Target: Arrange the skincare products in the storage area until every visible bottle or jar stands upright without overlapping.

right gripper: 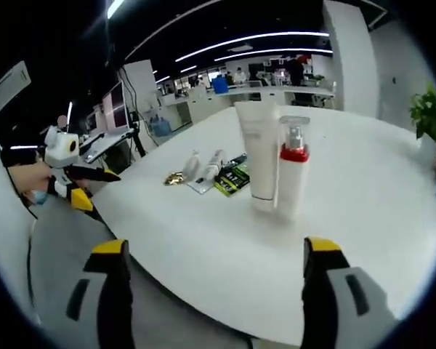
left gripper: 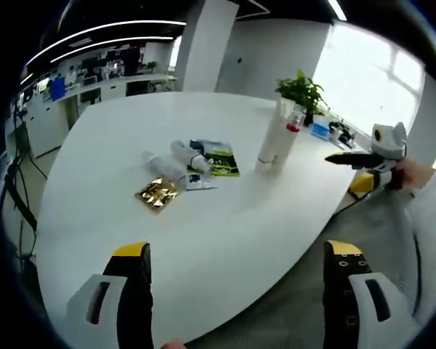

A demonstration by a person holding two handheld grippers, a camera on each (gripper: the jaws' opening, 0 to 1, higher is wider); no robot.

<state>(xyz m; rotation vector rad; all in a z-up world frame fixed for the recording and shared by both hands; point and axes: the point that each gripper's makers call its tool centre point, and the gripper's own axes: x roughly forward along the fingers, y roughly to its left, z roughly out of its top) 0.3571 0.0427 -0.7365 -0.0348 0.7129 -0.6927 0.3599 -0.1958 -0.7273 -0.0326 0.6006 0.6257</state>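
Right gripper view: red-collared pump bottle [right gripper: 291, 169] upright

Left gripper view: two bottles [left gripper: 171, 161] lie on their sides mid-surface [left gripper: 225, 218], side by side. A foil packet [left gripper: 157, 194] lies flat just in front of them, a printed packet [left gripper: 219, 158] flat just to their right. Further right, well apart, a tube [left gripper: 271, 143] and a pump bottle [left gripper: 289, 136] stand upright, just beside each other. A potted plant [left gripper: 302, 92] stands behind those two. The right claw [left gripper: 341, 159] hangs off the surface's right edge.
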